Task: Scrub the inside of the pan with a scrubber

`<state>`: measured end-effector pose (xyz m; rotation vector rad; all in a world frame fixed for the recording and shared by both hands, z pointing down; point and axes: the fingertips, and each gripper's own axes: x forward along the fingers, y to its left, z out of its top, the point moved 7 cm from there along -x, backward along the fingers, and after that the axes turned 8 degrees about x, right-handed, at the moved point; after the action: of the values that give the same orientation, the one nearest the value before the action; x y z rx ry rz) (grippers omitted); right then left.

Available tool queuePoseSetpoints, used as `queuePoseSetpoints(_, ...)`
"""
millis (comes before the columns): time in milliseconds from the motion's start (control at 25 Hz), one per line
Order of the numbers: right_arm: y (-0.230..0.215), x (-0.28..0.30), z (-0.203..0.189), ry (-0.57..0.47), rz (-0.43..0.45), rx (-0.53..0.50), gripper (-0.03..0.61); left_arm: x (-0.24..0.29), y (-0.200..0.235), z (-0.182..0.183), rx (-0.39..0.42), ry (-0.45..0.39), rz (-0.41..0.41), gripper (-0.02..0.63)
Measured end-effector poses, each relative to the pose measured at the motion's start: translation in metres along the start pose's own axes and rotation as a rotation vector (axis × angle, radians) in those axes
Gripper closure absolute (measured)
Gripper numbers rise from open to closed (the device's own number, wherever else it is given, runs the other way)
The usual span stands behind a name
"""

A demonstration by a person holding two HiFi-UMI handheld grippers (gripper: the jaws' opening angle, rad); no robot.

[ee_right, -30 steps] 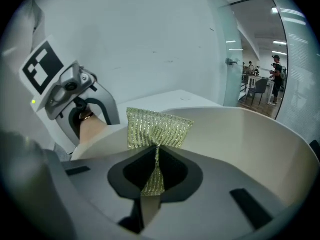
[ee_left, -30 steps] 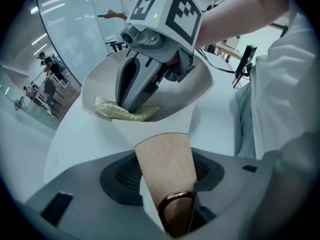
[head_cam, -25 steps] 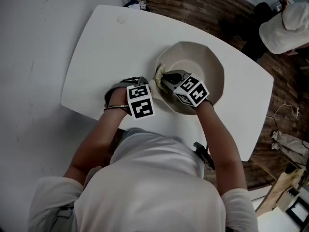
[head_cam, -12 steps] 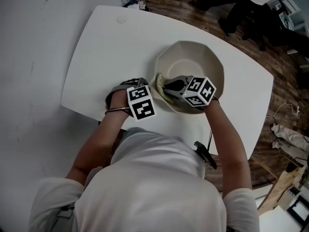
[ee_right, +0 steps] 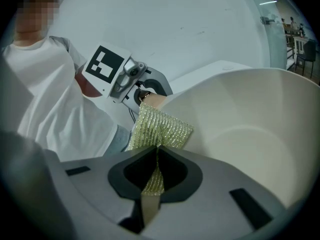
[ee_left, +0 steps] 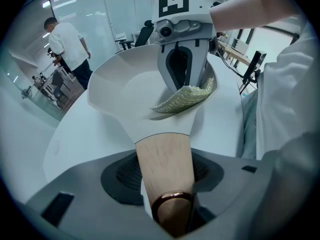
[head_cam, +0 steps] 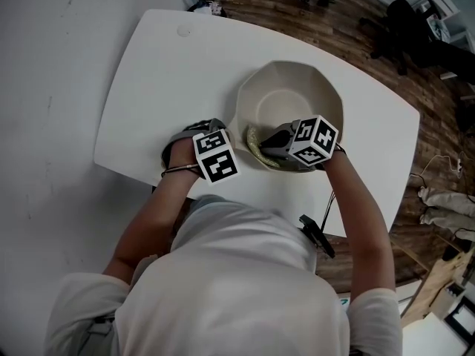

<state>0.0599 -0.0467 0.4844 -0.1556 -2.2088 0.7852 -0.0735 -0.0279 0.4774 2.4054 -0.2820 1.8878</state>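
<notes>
A person stands at a white table [head_cam: 163, 73] and holds a tool in each hand. On the table sits a big cream pan [head_cam: 293, 95] with slanted sides. It is on the half of the table nearer the brown wood floor [head_cam: 297, 13].

The left gripper [ee_left: 165, 171] is closed on the pan's wooden handle [ee_left: 165, 154]. One jaw presses on each side of the wood. A shiny copper ring [ee_left: 172, 204] sits at the end of the handle, down between the jaws. The handle points back toward the person's body.

The right gripper [ee_right: 156, 169] is pinched tight on a scrubber [ee_right: 162, 126]. The scrubber is a soft pad, gold and green, and it sparkles a bit. One thin edge of it is squeezed between the two jaws, and the rest fans out in front of them. The pad lies against the inside wall of the pan, close to the rim, on the side where the handle is. The right gripper reaches over that near edge and leans down into the pan.

The two grippers are close to each other, almost side by side. Each one has a cube with black and white squares on it. The bottom of the pan looks smooth and pale.

The person wears a white shirt [head_cam: 237, 273]. In the left gripper view, another person in a white shirt [ee_left: 67, 46] stands far off by glass walls.
</notes>
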Motion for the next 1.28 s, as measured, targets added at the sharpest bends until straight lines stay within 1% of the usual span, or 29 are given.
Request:
queuePoseSetpoints(120, 0.003, -0.003, -0.009, 0.043, 0.024, 0.016, 0.546, 0.0, 0.0, -0.001, -0.014, -0.002, 0.003, 0.392)
queuePoseSetpoints(360, 0.006, -0.011, -0.02, 0.13, 0.045, 0.044, 0.547, -0.001, 0.003, -0.001, -0.023, -0.001, 0.006, 0.399)
queuePoseSetpoints(640, 0.008, -0.019, -0.03, 0.275, 0.074, 0.056, 0.548, -0.001, 0.003, -0.001, -0.027, 0.018, -0.008, 0.405)
queuePoseSetpoints(760, 0.008, -0.024, -0.035, 0.332, 0.075, 0.055, 0.548, -0.001, 0.004, 0.0, -0.025, 0.018, -0.013, 0.405)
queuePoseSetpoints(960, 0.006, -0.034, -0.045, 0.419, 0.077, 0.084, 0.549, -0.001, 0.004, -0.001, -0.028, 0.02, -0.025, 0.407)
queuePoseSetpoints(1280, 0.002, -0.048, -0.057, 0.546, 0.035, 0.122, 0.549, -0.001, 0.005, 0.0, -0.022, 0.022, -0.032, 0.408)
